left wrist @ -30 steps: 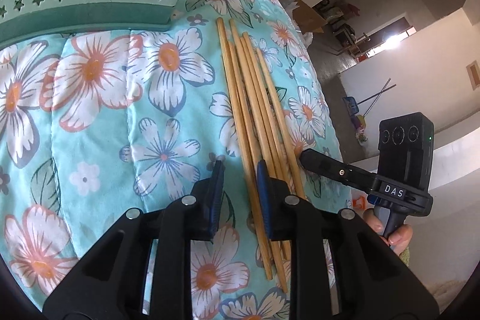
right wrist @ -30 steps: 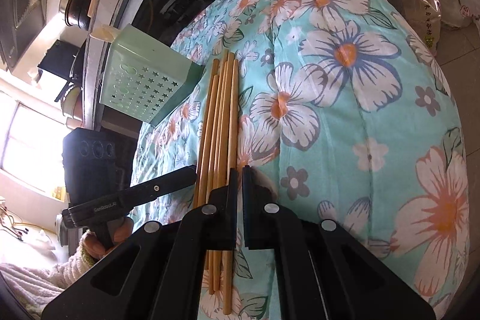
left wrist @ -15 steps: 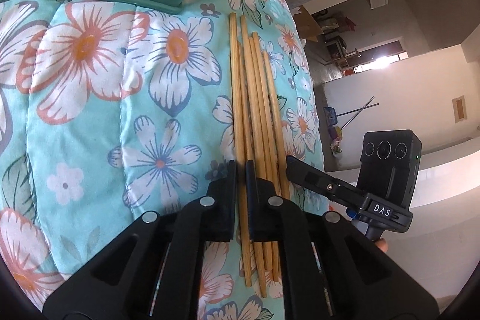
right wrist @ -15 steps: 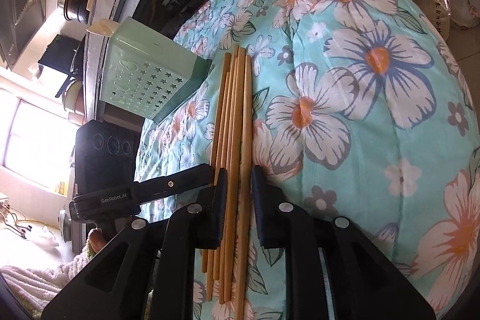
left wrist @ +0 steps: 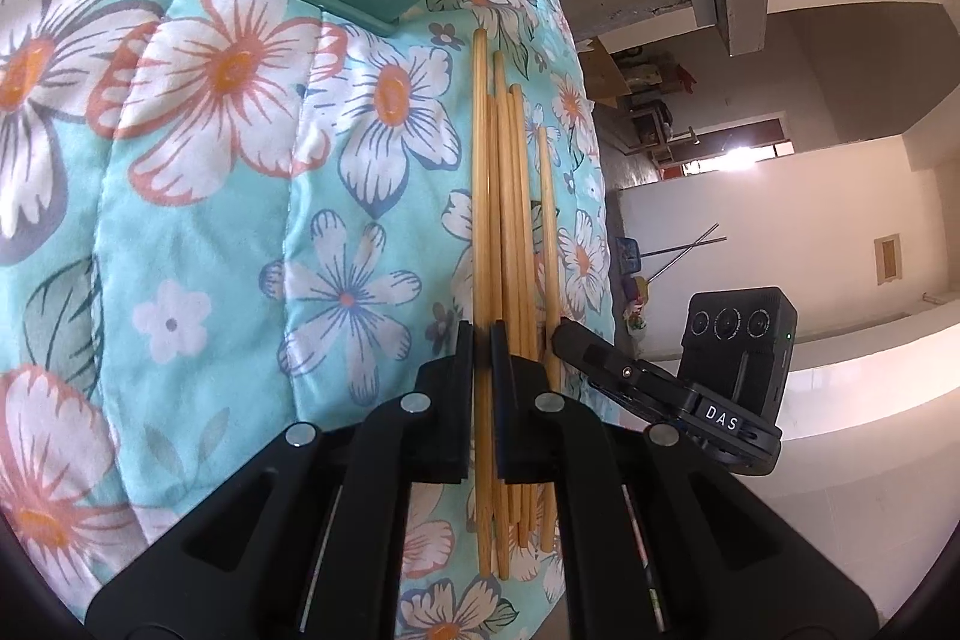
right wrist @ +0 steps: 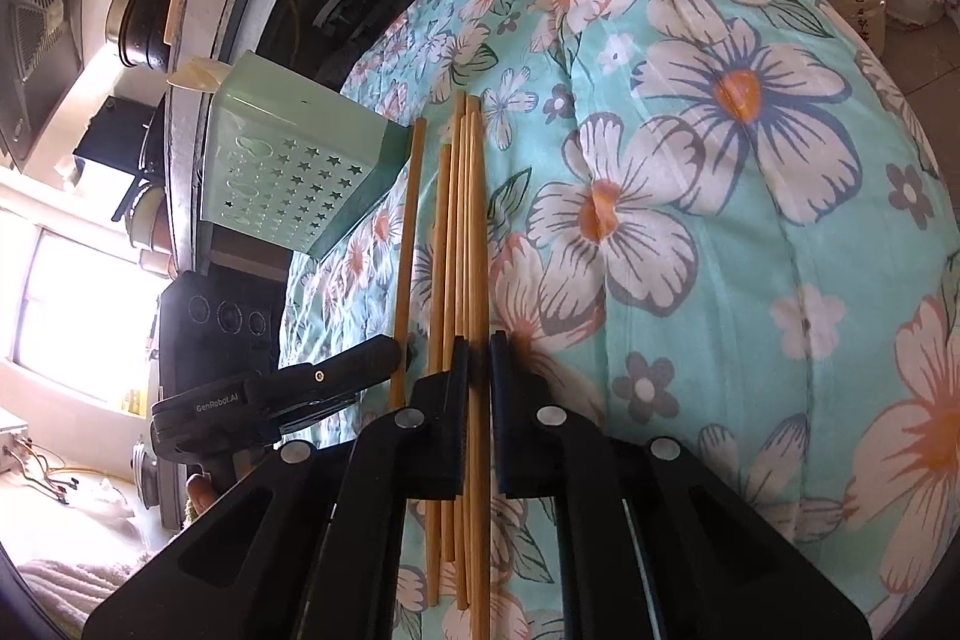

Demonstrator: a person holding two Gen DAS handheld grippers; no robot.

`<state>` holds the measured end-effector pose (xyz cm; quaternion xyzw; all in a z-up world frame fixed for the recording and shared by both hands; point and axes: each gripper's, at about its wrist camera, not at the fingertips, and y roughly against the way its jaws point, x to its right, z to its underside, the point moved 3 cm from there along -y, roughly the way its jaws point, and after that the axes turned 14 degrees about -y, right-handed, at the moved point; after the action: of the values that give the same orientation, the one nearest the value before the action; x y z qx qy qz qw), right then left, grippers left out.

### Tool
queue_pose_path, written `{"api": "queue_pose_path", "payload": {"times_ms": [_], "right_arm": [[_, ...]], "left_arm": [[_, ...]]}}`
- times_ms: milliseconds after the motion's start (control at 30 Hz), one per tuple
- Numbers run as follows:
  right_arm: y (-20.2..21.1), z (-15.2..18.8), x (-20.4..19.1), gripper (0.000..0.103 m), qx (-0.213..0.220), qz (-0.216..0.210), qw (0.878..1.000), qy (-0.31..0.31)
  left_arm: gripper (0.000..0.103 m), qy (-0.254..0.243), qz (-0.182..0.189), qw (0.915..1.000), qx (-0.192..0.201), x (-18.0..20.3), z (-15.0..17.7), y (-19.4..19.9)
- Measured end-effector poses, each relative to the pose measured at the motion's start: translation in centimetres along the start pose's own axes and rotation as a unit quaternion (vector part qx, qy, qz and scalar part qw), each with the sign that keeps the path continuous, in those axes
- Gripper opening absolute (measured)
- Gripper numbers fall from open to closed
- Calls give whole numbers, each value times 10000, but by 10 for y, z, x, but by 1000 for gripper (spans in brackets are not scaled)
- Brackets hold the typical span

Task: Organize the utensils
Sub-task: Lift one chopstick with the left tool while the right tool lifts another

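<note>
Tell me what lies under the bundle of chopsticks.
The chopsticks rest directly on the floral quilt. Whatever the quilt covers is hidden. The green star-holed holder stands beside their far ends, not beneath them.

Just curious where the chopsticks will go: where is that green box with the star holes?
In the right wrist view the green box lies on the floral quilt, upper left, beside the chopsticks' far ends.
</note>
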<state>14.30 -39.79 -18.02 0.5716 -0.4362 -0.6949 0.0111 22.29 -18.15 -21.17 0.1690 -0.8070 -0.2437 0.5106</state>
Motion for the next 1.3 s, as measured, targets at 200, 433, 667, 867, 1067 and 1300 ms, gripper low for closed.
{"api": "queue_pose_path", "payload": {"times_ms": [200,433,667,867,1067,1300], "right_arm": [[20,14,-10,7,12,-195,9998,90],[0,42,-40,7,-431,-380,9980,261],[-59,76,-52,7,-892,514,9925,654],[-72,76,-73,12,-787,1038,9847,1160],[-90,60,-94,18,-676,1349,9777,1458],[-115,41,-114,18,-545,1697,9685,1740]], "left_arm": [[5,-83,-103,9996,257,2,18,41],[5,167,-553,9967,573,-18,46,98],[5,353,-1289,9890,634,-44,76,130],[18,188,-1622,9849,582,-47,69,136],[22,-135,-1883,9803,579,-44,31,142],[23,-254,-2248,9736,316,-51,-15,124]]}}
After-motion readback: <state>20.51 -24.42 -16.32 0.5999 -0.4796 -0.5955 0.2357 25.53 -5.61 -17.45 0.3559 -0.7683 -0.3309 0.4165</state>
